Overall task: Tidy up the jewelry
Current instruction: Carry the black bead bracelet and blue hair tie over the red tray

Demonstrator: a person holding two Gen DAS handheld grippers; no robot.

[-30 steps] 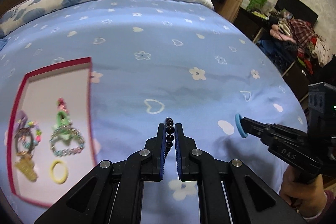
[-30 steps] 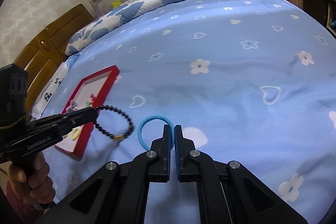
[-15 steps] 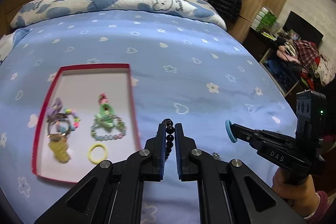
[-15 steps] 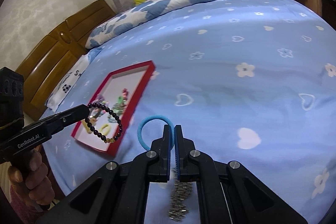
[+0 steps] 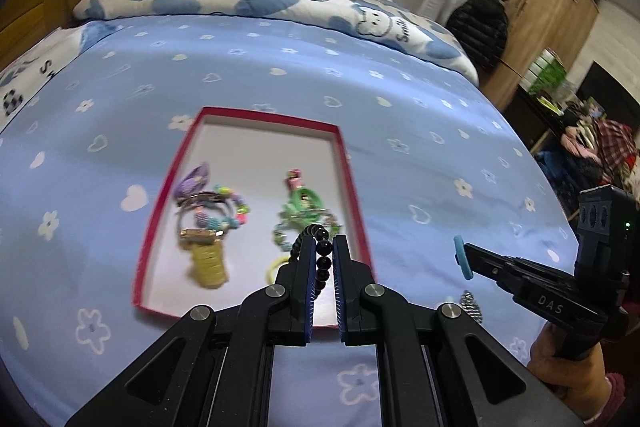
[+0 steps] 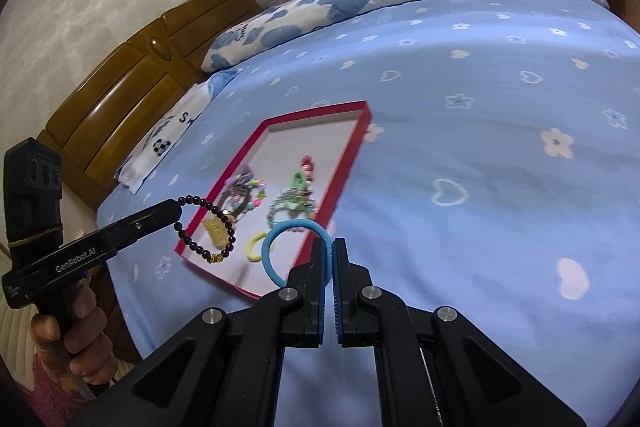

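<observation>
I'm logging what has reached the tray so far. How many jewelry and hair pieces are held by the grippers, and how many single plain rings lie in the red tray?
Dark bead bracelet, held by left gripper: 1
Blue hair tie, held by right gripper: 1
Yellow ring in the red tray: 1
Total: 3

Both grippers are black plastic with 2 long fingers, blue ribbed pads and round silver screws. The left gripper carries white letters "GenRobot.AI" and a thin yellow band on its camera block. The right gripper carries "DAS" and a green light. Pink sleeve cuffs show at both wrists.
</observation>
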